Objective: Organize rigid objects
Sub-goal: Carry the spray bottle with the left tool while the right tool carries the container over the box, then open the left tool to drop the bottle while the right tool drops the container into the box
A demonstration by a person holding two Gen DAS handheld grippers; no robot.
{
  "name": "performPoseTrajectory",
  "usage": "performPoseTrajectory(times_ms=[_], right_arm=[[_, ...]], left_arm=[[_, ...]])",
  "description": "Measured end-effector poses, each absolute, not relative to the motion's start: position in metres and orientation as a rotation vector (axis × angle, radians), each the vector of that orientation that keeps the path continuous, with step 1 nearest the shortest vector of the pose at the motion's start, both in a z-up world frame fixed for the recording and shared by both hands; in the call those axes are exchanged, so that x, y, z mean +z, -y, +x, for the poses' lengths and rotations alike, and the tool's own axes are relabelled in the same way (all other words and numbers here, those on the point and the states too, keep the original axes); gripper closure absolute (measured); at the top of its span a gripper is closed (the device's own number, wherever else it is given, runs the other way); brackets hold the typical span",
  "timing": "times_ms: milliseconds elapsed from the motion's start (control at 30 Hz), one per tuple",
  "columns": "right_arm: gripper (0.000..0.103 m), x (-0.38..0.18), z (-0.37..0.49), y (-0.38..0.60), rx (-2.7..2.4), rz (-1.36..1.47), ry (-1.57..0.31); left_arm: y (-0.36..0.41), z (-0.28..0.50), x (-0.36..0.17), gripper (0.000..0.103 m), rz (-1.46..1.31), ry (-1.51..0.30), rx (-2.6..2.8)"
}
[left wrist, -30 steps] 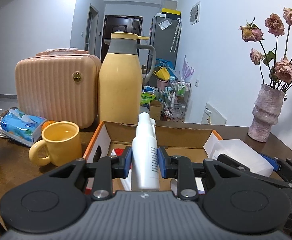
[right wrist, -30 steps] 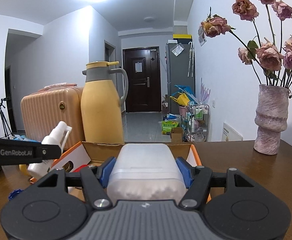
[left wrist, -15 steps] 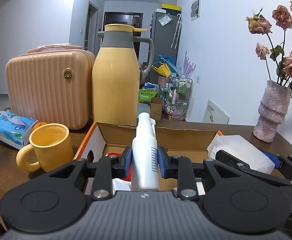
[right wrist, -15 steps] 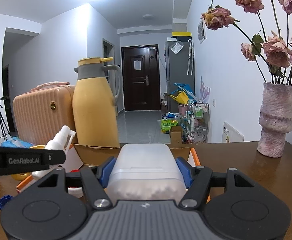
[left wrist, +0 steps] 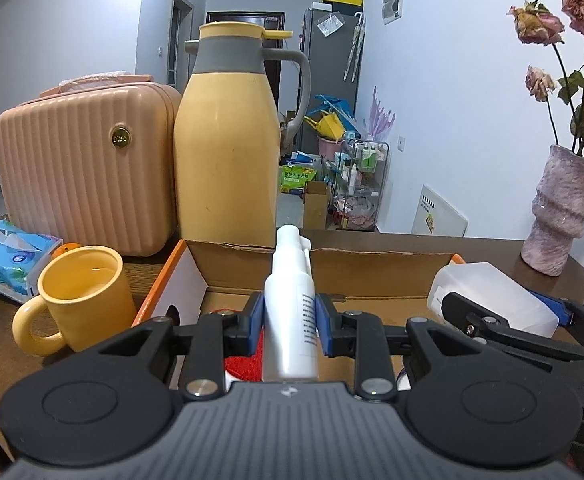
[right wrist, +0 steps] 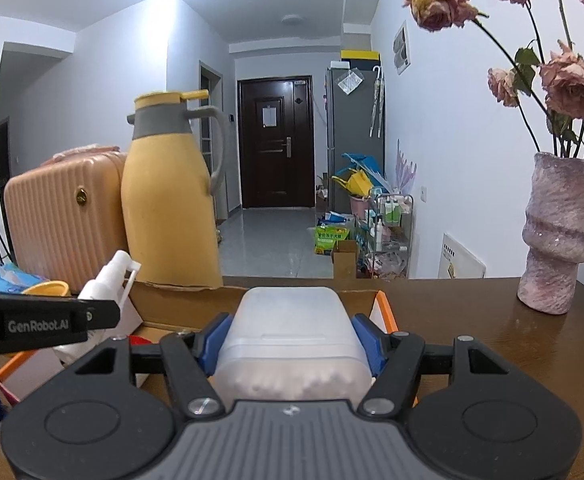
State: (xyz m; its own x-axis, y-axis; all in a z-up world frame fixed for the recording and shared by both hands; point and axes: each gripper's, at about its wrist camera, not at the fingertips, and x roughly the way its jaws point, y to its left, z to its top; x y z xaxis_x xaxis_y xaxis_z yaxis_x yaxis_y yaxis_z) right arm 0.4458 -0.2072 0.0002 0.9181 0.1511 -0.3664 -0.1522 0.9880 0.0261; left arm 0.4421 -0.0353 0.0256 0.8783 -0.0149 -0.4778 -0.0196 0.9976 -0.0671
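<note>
Left gripper (left wrist: 289,322) clamped on white spray bottle (left wrist: 289,312), right gripper (right wrist: 289,346) clamped on translucent plastic box (right wrist: 289,340); cardboard box (left wrist: 324,270) just ahead below both; lower each inside clear of walls, release separately.

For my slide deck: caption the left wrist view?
Left gripper holds white spray bottle above open cardboard box.

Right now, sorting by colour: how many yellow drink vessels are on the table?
2: the yellow thermos jug stands behind the cardboard box; the yellow mug sits left of it. Others may be hidden.
</note>
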Motion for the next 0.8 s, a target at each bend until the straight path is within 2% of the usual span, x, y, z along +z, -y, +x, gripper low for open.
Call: performPoseTrajectory(times_ms=[433,467,500,533,567,633,667,800], right_arm=[[0.038,-0.010,0.462,0.209,0.150,-0.009,-0.461],[0.036,-0.011,0.462,0.212,0.144,-0.003,-0.471],[0.032,-0.012,0.462,0.213,0.144,0.004,-0.478],[0.021,-0.013,0.463,0.214,0.139,0.009,-0.486],[0.011,-0.013,0.463,0.216,0.128,0.011,-0.490],[0.004,-0.013,0.464,0.216,0.110,0.003,-0.494],[0.001,-0.013,0.464,0.217,0.102,0.003,-0.497],[0.000,-0.013,0.464,0.217,0.106,0.007,-0.507]], left_arm=[[0.037,0.452,0.017,0.072,-0.040,-0.527,0.005],[0.037,0.452,0.017,0.061,-0.039,-0.531,0.013],[0.036,0.452,0.017,0.044,-0.038,-0.531,0.022],[0.035,0.452,0.017,0.034,-0.037,-0.531,0.030],[0.034,0.452,0.017,0.018,-0.039,-0.529,0.047],[0.032,0.451,0.017,0.010,-0.040,-0.521,0.092],[0.030,0.451,0.017,0.002,-0.037,-0.512,0.112],[0.024,0.451,0.020,0.000,-0.042,-0.503,0.155]])
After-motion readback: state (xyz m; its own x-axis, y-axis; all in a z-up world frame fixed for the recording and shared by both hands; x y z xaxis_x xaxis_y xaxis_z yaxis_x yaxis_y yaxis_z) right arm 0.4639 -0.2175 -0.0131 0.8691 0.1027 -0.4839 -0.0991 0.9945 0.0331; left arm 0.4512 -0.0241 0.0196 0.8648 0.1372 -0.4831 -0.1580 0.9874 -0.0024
